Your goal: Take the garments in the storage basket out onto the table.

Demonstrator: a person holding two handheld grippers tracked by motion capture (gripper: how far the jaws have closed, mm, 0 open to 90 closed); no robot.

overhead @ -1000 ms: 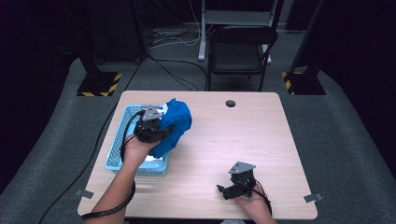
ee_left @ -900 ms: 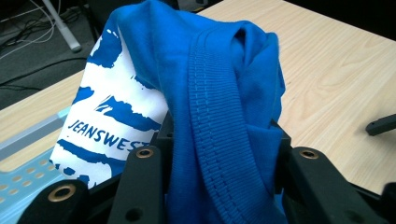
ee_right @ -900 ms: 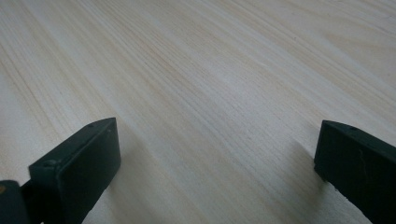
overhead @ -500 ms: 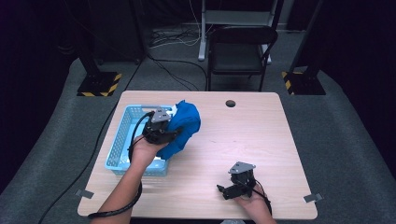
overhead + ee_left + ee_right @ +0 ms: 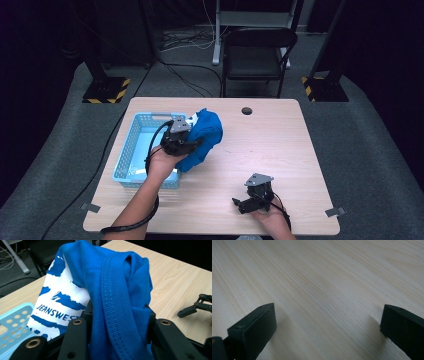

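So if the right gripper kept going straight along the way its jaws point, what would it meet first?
Probably just the light wooden table: the right gripper, jaws open with nothing between them, points low across bare wood. Nothing stands in that line, though depth is hard to judge.

The right gripper (image 5: 328, 327) is hovering close over the pale wooden table (image 5: 324, 277), its two black jaws standing wide apart at seven and four o'clock, with nothing but bare wood grain lying between them.
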